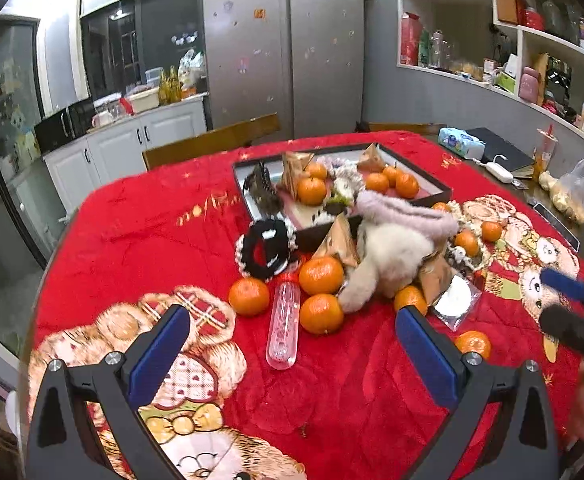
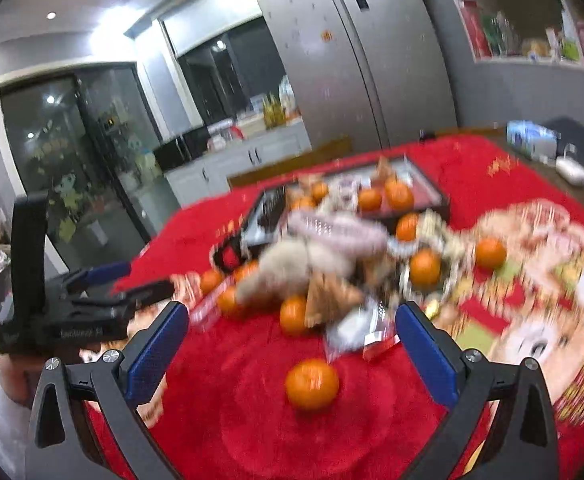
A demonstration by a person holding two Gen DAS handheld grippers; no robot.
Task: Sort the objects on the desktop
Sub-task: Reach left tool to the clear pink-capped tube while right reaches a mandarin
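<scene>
While empty, both tongs [image 1: 292,344] [image 2: 292,344] hover gaping.

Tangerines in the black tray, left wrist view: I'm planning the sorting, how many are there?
5 tangerines in the tray: two left of centre, three right. Clutter may hide more.

A lone mandarin [image 2: 311,384] lies on the red tablecloth [image 2: 372,420] between the right gripper's [image 2: 292,354] spread jaws.

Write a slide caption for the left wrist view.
Open left claw above red bear-print blanket, facing clear plastic tube and orange mandarins.
</scene>
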